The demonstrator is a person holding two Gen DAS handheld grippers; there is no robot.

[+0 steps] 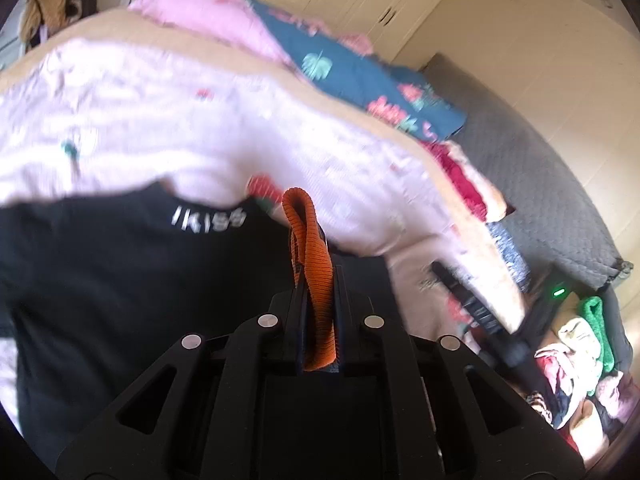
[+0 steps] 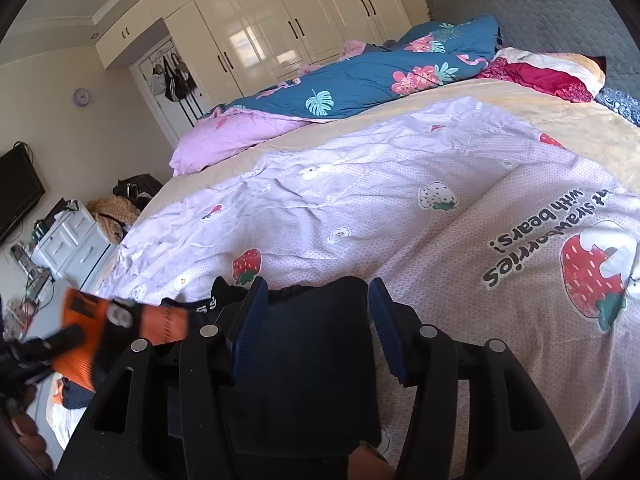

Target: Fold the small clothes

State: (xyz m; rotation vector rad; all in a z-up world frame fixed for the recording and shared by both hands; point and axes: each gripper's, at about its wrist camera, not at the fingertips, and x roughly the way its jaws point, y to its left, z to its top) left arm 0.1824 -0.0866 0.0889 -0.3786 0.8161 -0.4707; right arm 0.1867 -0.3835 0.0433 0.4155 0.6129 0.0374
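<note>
A black garment (image 1: pixel 120 280) with white lettering lies on the pale pink strawberry-print quilt (image 2: pixel 400 200). My left gripper (image 1: pixel 316 276) is shut on the garment's orange ribbed band (image 1: pixel 310 248), which loops up out of the jaws. This view is blurred. In the right wrist view the orange band (image 2: pixel 168 322) shows at the lower left, stretched off the bed edge. My right gripper (image 2: pixel 318 300) hangs low over the black cloth (image 2: pixel 316 328). Its blue pads (image 2: pixel 250 320) stand apart, and the cloth lies between and below them without covering them. The right gripper (image 1: pixel 472 304) appears as a dark blur in the left wrist view.
A teal floral duvet (image 2: pixel 360 76) and a pink blanket (image 2: pixel 224 140) are bunched at the far side of the bed. Red pillows (image 2: pixel 540 76) lie by the grey headboard (image 2: pixel 540 4). A heap of clothes (image 1: pixel 580 360) sits beside the bed. A white dresser (image 2: pixel 72 240) stands at the left.
</note>
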